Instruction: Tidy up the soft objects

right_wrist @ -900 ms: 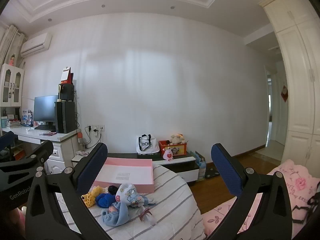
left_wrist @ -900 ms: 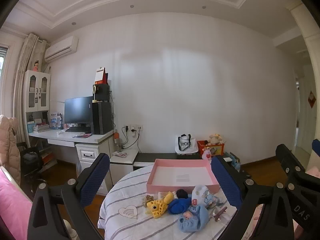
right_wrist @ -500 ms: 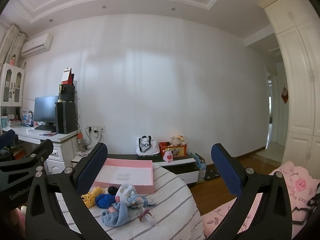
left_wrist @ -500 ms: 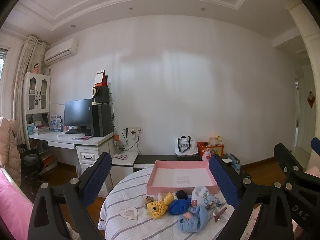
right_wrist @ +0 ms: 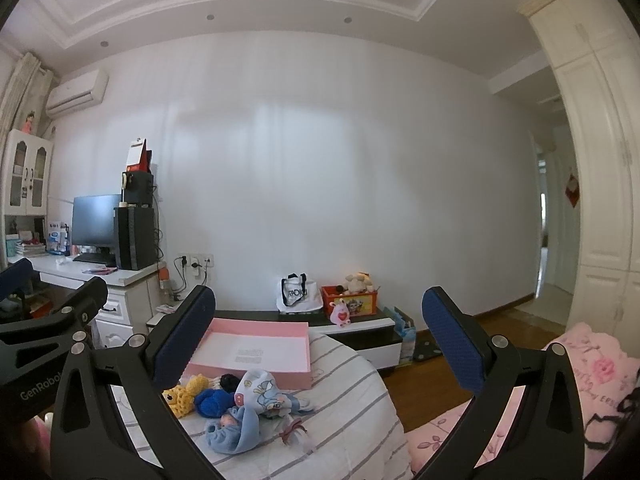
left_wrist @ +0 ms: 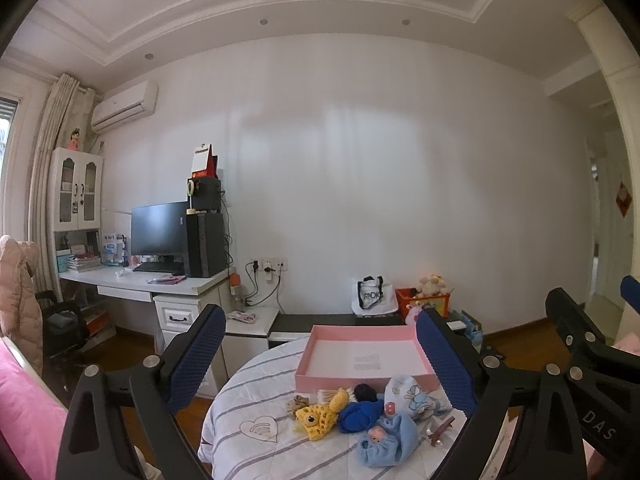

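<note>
A pile of soft things lies on a round table with a striped cloth (left_wrist: 256, 408): a yellow knitted toy (left_wrist: 316, 416), a dark blue knitted piece (left_wrist: 358, 414), a light blue baby hat (left_wrist: 386, 440) and a white printed cloth (left_wrist: 412, 394). Behind them is an open, empty pink box (left_wrist: 366, 356). My left gripper (left_wrist: 320, 356) is open and empty, held well above and short of the pile. My right gripper (right_wrist: 320, 336) is open and empty too; the pile (right_wrist: 236, 404) and the pink box (right_wrist: 256, 350) show at its lower left.
A white desk (left_wrist: 160, 284) with a monitor and speakers stands at the left. A low dark bench (left_wrist: 332, 320) with a bag and a toy crate runs along the wall. A pink bedcover (right_wrist: 580, 384) lies at the right, a pink cushion (left_wrist: 24, 420) at the left.
Both grippers tilted slightly, so the scene slid a little in each view. The jaws stayed open and the soft things did not move.
</note>
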`<state>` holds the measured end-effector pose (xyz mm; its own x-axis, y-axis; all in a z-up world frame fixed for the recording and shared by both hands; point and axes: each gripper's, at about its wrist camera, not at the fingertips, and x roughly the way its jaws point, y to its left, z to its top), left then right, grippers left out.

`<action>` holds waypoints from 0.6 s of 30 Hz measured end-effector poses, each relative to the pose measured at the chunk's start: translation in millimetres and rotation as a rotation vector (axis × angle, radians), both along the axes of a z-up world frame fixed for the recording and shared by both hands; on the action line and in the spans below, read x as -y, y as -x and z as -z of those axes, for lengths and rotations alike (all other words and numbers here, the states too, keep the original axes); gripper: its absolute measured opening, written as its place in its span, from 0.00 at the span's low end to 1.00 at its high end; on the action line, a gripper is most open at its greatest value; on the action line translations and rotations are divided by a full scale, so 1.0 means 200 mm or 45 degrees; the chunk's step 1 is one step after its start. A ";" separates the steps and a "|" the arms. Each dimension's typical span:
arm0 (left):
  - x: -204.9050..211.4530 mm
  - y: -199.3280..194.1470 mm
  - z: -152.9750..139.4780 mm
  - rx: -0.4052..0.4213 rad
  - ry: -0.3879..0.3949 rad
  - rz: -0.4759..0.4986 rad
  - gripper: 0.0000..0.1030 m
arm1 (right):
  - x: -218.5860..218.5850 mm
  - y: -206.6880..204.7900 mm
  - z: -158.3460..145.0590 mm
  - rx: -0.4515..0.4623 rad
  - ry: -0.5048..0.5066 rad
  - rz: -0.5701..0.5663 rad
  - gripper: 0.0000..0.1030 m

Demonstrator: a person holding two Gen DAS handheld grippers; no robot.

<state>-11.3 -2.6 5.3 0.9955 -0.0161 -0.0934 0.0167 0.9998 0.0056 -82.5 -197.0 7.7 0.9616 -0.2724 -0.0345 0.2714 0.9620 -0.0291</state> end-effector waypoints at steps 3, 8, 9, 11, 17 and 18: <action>0.01 -0.01 0.00 0.003 0.001 -0.002 0.92 | 0.00 0.00 0.00 0.002 -0.001 -0.001 1.00; 0.01 -0.01 0.00 0.003 0.002 0.000 0.92 | 0.00 0.00 0.00 0.002 -0.003 -0.004 1.00; 0.01 -0.01 0.01 0.004 0.003 0.000 0.92 | 0.01 0.00 0.00 0.002 -0.003 -0.004 1.00; 0.01 -0.01 0.00 0.003 0.004 0.004 0.92 | 0.00 0.00 0.00 0.002 -0.002 -0.005 1.00; 0.01 -0.01 0.01 0.000 0.005 0.005 0.92 | 0.00 0.00 0.00 0.003 -0.002 -0.006 1.00; 0.01 -0.01 0.01 0.002 0.005 0.004 0.92 | 0.00 0.00 0.00 0.003 -0.002 -0.006 1.00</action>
<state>-9.2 -4.0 4.0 0.9956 -0.0198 -0.0920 0.0200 0.9998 0.0016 -82.2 -197.8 8.0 0.9630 -0.2676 -0.0325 0.2668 0.9634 -0.0270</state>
